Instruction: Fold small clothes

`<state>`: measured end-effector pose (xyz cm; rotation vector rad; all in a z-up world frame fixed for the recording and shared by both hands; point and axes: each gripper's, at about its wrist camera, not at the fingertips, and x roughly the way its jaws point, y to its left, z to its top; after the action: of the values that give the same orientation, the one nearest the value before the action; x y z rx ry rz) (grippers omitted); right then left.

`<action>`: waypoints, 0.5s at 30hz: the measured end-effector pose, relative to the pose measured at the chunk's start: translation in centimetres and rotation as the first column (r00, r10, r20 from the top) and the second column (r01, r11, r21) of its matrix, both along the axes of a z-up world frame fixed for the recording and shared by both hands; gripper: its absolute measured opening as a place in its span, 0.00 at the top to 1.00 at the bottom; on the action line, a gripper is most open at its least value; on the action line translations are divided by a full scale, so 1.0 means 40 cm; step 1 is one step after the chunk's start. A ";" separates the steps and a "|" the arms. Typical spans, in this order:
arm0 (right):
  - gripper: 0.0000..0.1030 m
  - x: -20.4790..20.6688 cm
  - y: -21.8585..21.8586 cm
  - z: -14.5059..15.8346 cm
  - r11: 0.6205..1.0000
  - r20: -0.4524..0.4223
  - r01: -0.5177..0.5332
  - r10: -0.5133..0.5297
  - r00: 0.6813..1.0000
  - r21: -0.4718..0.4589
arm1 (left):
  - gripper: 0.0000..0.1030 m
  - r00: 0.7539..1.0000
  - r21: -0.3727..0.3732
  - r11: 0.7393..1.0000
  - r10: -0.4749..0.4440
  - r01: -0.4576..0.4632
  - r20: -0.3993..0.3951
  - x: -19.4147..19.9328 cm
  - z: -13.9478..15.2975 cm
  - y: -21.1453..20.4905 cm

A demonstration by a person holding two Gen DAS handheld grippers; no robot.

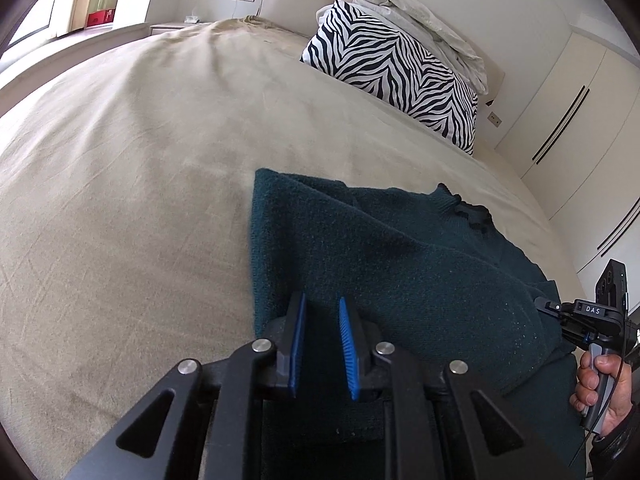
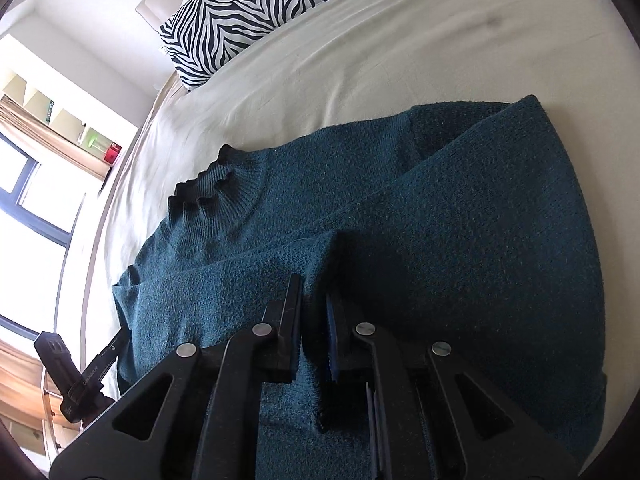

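Right hand-held gripper [image 2: 314, 300] clamped on a ridge of sweater [image 2: 400, 220] fabric. Left hand-held gripper [image 1: 322, 312] narrowed over the sweater's near hem, pads [image 1: 346, 340] a little apart; pinch not clear. Sweater flat on bed [image 1: 140, 160], sleeve folded across, collar toward pillow [image 1: 392, 72]. Best to lift both hem corners level, carry toward collar, keep edges square.

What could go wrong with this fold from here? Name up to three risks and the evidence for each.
1. The right gripper pinches only a small ridge of the teal sweater; the thick knit might slip out when lifted.
2. The left gripper holds cloth near the sweater's edge, so uneven pulling could skew the fold.
3. A sleeve already lies folded across the body; dragging could undo it.
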<state>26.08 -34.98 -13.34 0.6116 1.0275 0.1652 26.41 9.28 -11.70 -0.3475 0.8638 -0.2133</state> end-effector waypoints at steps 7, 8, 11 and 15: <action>0.88 -0.077 -0.022 0.092 0.993 0.114 0.117 -0.113 0.987 -0.024 | 0.81 1.000 0.018 1.000 -0.001 0.000 0.013 -0.012 -0.001 -0.004; 0.88 -0.089 -0.005 0.108 0.996 0.144 0.087 -0.085 0.986 -0.006 | 0.81 1.000 0.022 1.000 0.000 0.000 0.016 -0.013 -0.001 -0.006; 0.88 -0.101 0.080 0.103 0.999 0.149 -0.046 0.049 0.988 -0.021 | 0.81 1.000 0.023 1.000 0.000 -0.001 0.019 -0.016 -0.002 -0.007; 0.87 -0.100 0.086 0.002 0.995 0.064 -0.090 0.087 0.994 0.040 | 0.81 1.000 0.024 1.000 -0.004 0.004 0.014 -0.019 -0.001 -0.006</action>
<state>22.08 -31.55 -13.28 0.5965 0.9934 0.2829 25.66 9.04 -11.75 -0.3220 0.8530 -0.2085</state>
